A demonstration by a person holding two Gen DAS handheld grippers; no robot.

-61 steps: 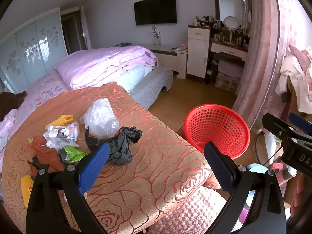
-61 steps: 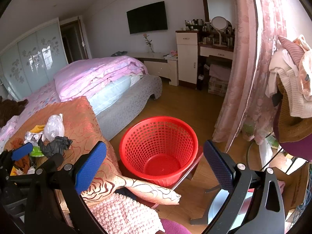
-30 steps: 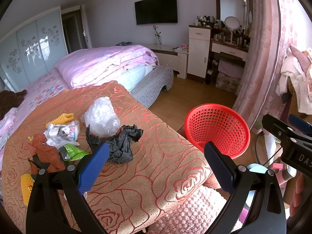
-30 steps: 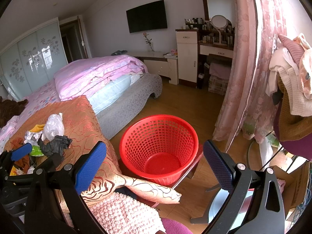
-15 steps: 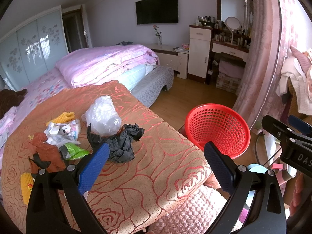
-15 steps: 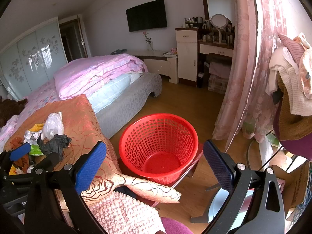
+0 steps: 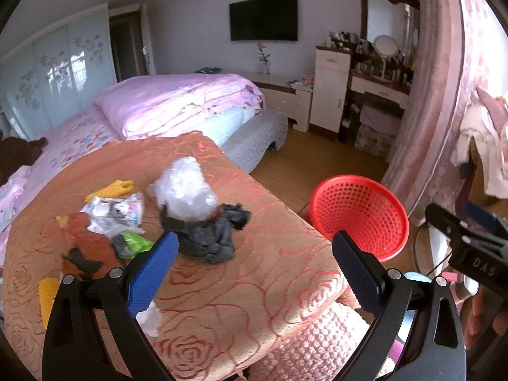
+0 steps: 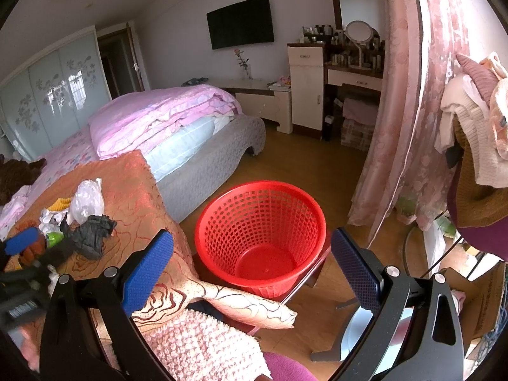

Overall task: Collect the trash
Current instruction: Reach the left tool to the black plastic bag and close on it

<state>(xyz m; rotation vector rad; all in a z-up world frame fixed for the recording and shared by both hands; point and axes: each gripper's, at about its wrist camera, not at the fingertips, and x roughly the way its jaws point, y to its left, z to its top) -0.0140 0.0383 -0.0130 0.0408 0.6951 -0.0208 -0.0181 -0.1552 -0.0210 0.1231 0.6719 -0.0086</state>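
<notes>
A heap of trash lies on the orange rose-patterned cloth (image 7: 222, 285): a crumpled black bag (image 7: 209, 235), a clear plastic bag (image 7: 185, 190), a printed white wrapper (image 7: 114, 211), a green wrapper (image 7: 135, 243), yellow pieces (image 7: 111, 187) and brown paper (image 7: 85, 238). My left gripper (image 7: 252, 263) hovers open just short of the black bag, holding nothing. The red mesh basket (image 8: 260, 231) stands empty on the floor to the right of the cloth. My right gripper (image 8: 252, 263) is open above and in front of the basket, empty. The trash heap (image 8: 82, 219) shows at the left of the right wrist view.
A bed with a pink duvet (image 7: 181, 104) lies behind. A dresser with a mirror (image 7: 384, 73) and a pink curtain (image 7: 438, 95) stand at the right. Clothes (image 8: 476, 146) hang at the far right. A pink knitted cushion (image 8: 197, 343) sits below the grippers. Wooden floor (image 8: 301, 165) surrounds the basket.
The left gripper has crept slightly forward toward the trash heap, which now sits a little nearer and more central. The right gripper has barely moved. Both stay open.
</notes>
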